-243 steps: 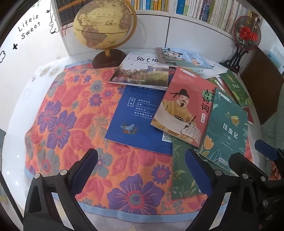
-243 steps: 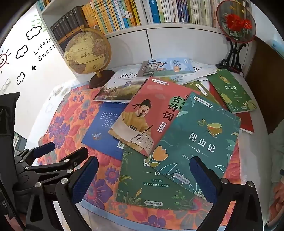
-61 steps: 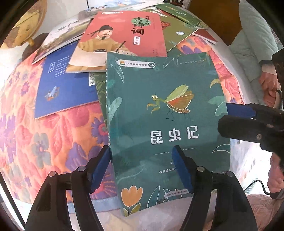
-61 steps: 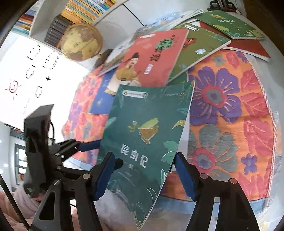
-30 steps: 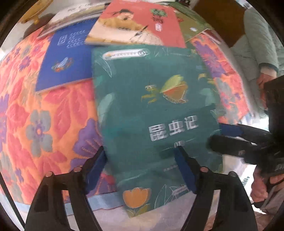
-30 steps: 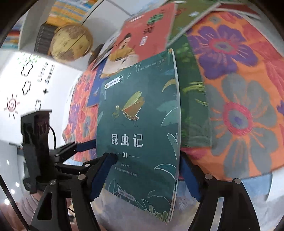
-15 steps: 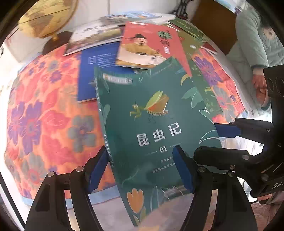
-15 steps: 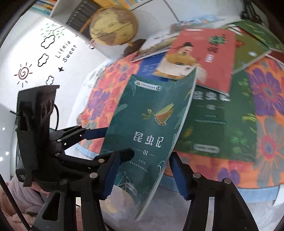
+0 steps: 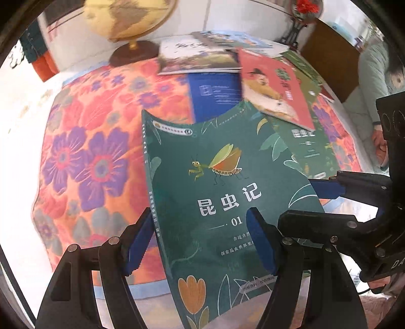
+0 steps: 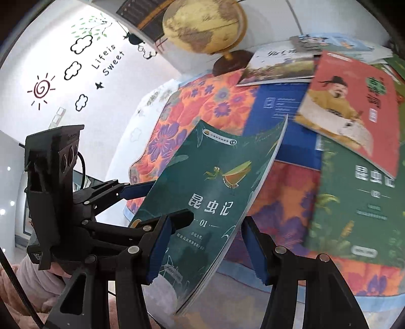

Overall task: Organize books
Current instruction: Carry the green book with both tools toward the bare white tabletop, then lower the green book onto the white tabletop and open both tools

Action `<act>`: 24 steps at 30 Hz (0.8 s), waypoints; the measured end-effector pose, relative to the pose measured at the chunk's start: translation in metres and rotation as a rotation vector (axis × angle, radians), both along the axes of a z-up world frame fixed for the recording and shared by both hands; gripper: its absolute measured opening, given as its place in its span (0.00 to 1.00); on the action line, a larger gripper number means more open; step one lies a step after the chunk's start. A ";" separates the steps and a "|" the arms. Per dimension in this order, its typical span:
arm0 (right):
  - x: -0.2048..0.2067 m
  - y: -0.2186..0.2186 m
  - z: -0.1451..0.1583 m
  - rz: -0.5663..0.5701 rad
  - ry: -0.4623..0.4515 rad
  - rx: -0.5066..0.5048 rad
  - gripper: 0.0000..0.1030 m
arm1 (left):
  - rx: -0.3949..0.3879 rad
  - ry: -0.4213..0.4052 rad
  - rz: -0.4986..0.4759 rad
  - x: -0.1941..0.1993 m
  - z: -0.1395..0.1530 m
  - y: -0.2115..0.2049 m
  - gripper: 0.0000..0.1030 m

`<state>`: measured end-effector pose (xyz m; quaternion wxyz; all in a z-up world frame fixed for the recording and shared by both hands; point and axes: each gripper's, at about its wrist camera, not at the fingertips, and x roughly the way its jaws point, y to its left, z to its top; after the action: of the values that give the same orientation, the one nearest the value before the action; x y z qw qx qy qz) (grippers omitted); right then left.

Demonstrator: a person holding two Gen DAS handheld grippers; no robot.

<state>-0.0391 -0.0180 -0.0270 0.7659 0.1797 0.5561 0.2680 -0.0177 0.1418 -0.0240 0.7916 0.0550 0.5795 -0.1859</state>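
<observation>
A dark green insect book (image 9: 222, 182) marked 01 hangs tilted and bowed above the flowered cloth (image 9: 83, 151). My left gripper (image 9: 200, 243) grips its lower spine corner, one finger under the spine edge and the other pressed on the cover. My right gripper (image 10: 208, 248) grips the lower right part of the same green book (image 10: 215, 192), with one pad on the cover and the other behind the page edge. Each gripper shows in the other's view: the right gripper (image 9: 298, 202) reaches in from the right, the left gripper (image 10: 164, 202) from the left.
On the cloth lie a second green book (image 9: 308, 144), a red book with a robed figure (image 9: 276, 86), a blue book (image 9: 215, 93) and several more behind. A globe (image 9: 129, 20) stands at the back left. A person's sleeve (image 9: 372, 76) is at the right edge.
The green book has come up off the pile and moved left over the cloth, held by both grippers. The right jaws have narrowed onto it, and the second green book beneath is uncovered.
</observation>
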 end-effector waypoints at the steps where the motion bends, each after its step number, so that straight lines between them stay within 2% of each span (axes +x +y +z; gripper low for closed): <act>1: 0.003 0.009 -0.003 0.002 0.011 -0.003 0.55 | 0.009 0.005 0.007 0.001 -0.003 0.007 0.68; 4: 0.010 0.035 -0.013 0.012 0.038 -0.013 0.55 | 0.035 0.005 0.017 0.004 -0.013 0.027 0.68; 9: 0.023 0.082 -0.028 0.059 0.078 -0.016 0.55 | 0.035 0.025 0.058 0.010 -0.024 0.074 0.68; 16: 0.044 0.156 -0.052 0.103 0.079 -0.117 0.56 | 0.066 0.046 0.176 0.023 -0.043 0.141 0.68; 20: 0.053 0.174 -0.074 0.083 0.149 -0.077 0.56 | 0.077 0.073 0.223 0.031 -0.058 0.177 0.68; 24: 0.056 0.189 -0.074 0.083 0.101 -0.103 0.57 | 0.054 0.073 0.247 0.034 -0.060 0.196 0.70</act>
<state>0.0166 0.1713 -0.1013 0.7334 0.1303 0.6140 0.2612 0.0159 0.3377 -0.0837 0.7850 -0.0023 0.6152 -0.0730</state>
